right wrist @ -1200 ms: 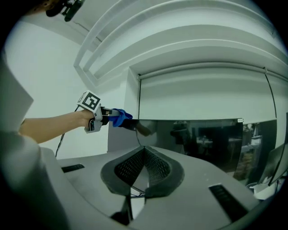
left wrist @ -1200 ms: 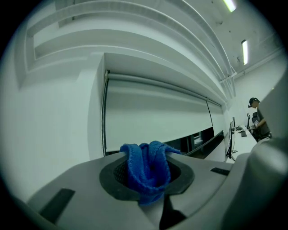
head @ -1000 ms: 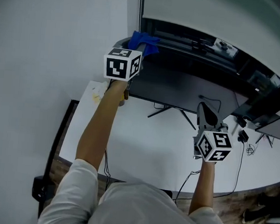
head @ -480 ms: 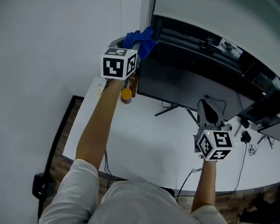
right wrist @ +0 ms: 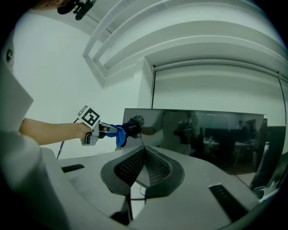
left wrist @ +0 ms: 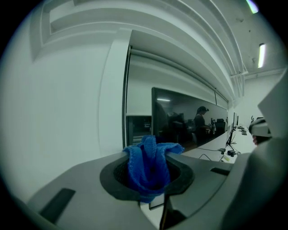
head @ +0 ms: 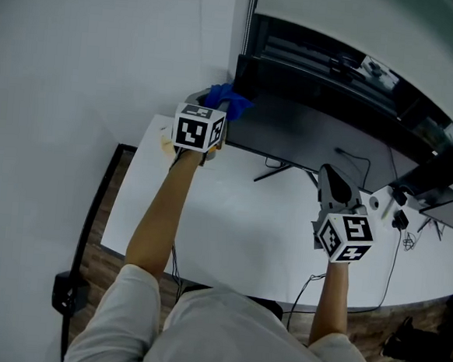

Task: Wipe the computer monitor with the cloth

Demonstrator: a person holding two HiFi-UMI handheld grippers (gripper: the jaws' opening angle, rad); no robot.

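Note:
The dark computer monitor (head: 316,136) stands at the back of the white desk (head: 208,222). My left gripper (head: 218,107) is shut on a blue cloth (head: 230,99) and presses it against the monitor's left edge, about halfway down. In the left gripper view the bunched cloth (left wrist: 150,164) fills the gap between the jaws, with the monitor (left wrist: 189,119) just beyond. My right gripper (head: 332,183) hovers over the desk before the monitor's right part, jaws shut with nothing between them. The right gripper view shows my right gripper (right wrist: 143,150), the screen (right wrist: 207,134) and the left gripper's cloth (right wrist: 119,134).
The monitor's black stand legs (head: 278,172) and cables (head: 353,159) lie under the screen. A second monitor (head: 451,206) and small gadgets (head: 395,217) sit at the desk's right end. A white wall (head: 78,86) borders the left. A dark window ledge (head: 352,69) runs behind.
My left gripper has carried the blue cloth down the monitor's left edge from near the top corner. The right gripper has barely moved.

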